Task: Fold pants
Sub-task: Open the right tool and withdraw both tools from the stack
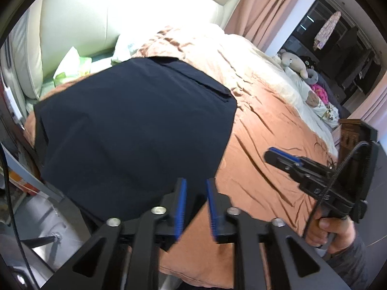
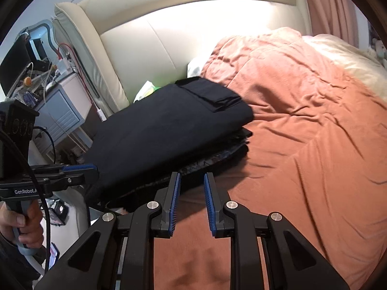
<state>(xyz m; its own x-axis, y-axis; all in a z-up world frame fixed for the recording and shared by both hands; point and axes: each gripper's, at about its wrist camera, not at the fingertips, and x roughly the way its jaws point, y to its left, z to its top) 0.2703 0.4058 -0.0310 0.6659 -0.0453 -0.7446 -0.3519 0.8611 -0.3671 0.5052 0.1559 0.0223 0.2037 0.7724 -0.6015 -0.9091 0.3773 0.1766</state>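
Dark navy pants (image 1: 135,125) lie folded into a flat rectangle on the orange-brown duvet (image 1: 261,145), near the bed's left edge. In the right wrist view the pants (image 2: 169,130) rest on top of another dark, patterned folded garment (image 2: 217,155). My left gripper (image 1: 196,183) hovers over the pants' near edge, open, its blue pads apart with nothing between them. My right gripper (image 2: 192,176) is just off the stack's near right corner above the duvet, open by a narrow gap and empty. Each gripper shows in the other's view: the right gripper (image 1: 273,155) and the left gripper (image 2: 92,169).
A cream padded headboard (image 2: 150,55) stands behind the pants, with a green-and-white packet (image 2: 147,89) against it. A cluttered nightstand (image 2: 60,106) sits left of the bed. Stuffed toys (image 1: 296,64) and a pink curtain (image 1: 263,7) are on the far side.
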